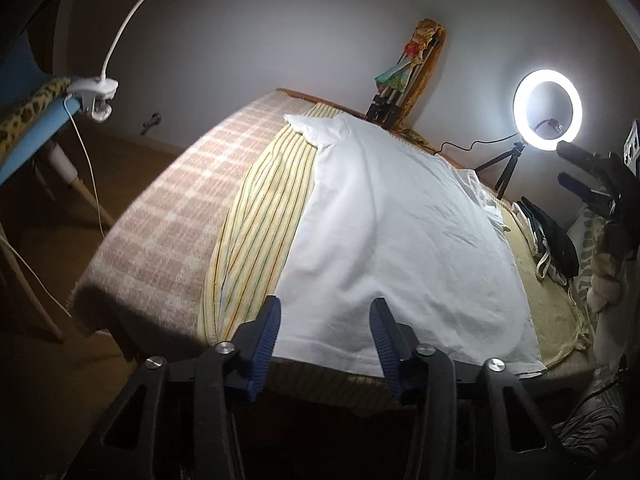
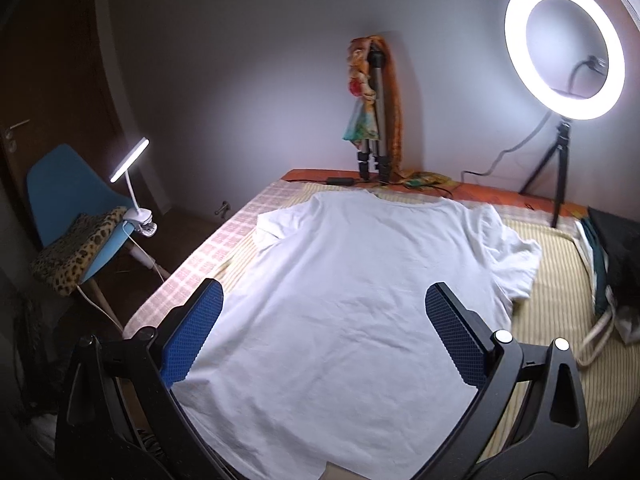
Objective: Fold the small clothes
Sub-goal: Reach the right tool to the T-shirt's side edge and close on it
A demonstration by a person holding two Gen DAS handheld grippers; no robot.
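Observation:
A white T-shirt [image 1: 400, 232] lies spread flat on the bed, collar toward the far wall; it also shows in the right wrist view [image 2: 352, 304]. My left gripper [image 1: 325, 320] is open, its blue-padded fingers either side of the shirt's near hem at the bed's front edge, holding nothing. My right gripper [image 2: 324, 316] is wide open above the shirt's lower half, empty. The right gripper also appears at the far right of the left wrist view [image 1: 588, 176].
The bed has a striped yellow sheet [image 1: 260, 216] and a pink checked blanket [image 1: 168, 208]. A pile of dark and light clothes [image 2: 612, 264] lies at the right. A ring light on a tripod [image 2: 564, 48], a draped tripod [image 2: 376, 120] and a blue chair with clip lamp [image 2: 72, 208] stand around.

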